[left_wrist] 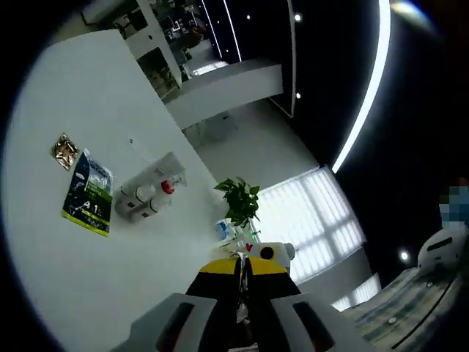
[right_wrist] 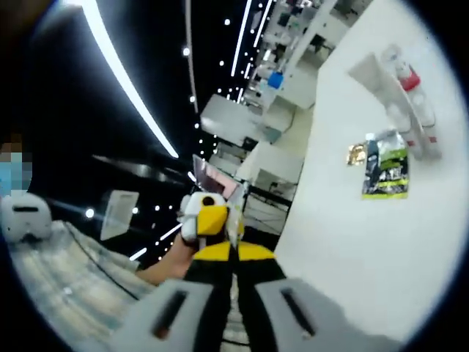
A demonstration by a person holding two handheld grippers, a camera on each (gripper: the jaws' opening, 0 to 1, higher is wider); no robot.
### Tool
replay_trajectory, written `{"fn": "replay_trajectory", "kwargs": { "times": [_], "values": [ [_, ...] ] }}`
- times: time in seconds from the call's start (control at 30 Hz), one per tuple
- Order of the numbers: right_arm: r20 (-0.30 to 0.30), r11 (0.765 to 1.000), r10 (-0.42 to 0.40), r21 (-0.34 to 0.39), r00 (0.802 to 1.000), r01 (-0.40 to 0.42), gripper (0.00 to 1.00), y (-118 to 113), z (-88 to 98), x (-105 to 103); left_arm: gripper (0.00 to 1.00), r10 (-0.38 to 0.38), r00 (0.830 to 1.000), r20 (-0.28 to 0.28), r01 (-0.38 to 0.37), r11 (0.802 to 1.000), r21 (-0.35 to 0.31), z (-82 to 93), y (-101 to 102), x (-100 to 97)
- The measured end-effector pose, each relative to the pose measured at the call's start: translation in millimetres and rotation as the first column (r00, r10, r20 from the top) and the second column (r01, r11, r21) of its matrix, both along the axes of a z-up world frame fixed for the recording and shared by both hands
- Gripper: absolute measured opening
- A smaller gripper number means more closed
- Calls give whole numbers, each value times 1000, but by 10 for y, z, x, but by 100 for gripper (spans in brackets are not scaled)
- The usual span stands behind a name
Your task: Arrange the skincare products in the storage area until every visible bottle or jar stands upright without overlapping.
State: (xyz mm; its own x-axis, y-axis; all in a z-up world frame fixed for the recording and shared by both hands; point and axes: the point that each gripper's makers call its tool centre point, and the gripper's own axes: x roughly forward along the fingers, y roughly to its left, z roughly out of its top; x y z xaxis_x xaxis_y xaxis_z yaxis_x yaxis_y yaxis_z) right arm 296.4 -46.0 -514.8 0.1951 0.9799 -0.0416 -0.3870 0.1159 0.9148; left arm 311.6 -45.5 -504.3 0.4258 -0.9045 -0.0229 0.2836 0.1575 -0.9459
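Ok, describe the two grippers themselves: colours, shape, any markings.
In the left gripper view, the left gripper has two pale grey jaw bases with dark slots, black arms and yellow blocks near the tips. The right gripper looks the same in its own view: grey slotted bases, black arms, yellow blocks. Beyond it the other gripper appears, yellow and white. No lettering is legible.

no legible text; print on green-black sachet (left_wrist: 89,193) too small and blurred to read.
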Motion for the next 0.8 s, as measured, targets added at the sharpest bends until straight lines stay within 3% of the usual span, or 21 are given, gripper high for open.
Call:
{"fn": "replay_trajectory", "kwargs": {
  "times": [0.1,0.17,0.33,0.53,0.8],
  "values": [
    [-3,1000,-5,-1,1000,5,0,-28,-8,-15,10,-52,999,-4,52,998,35,-68,-30,-105],
    [-16,1000,-17,19,1000,17,0,-58,11,0,7,-66,998,0,66,996,51,-103,-36,-137],
    [-27,998,-48,40,998,49,1,-82,26,17,2,-42,999,-13,42,999,33,-84,-32,-125],
    [-39,997,-79,17,996,80,0,-115,-31,35,3,-23,1000,-21,24,998,53,-131,-13,-135],
    [-62,995,-90,32,994,92,0,-159,-21,22,4,-28,998,-51,30,999,28,-126,16,-203]
  ]
}}
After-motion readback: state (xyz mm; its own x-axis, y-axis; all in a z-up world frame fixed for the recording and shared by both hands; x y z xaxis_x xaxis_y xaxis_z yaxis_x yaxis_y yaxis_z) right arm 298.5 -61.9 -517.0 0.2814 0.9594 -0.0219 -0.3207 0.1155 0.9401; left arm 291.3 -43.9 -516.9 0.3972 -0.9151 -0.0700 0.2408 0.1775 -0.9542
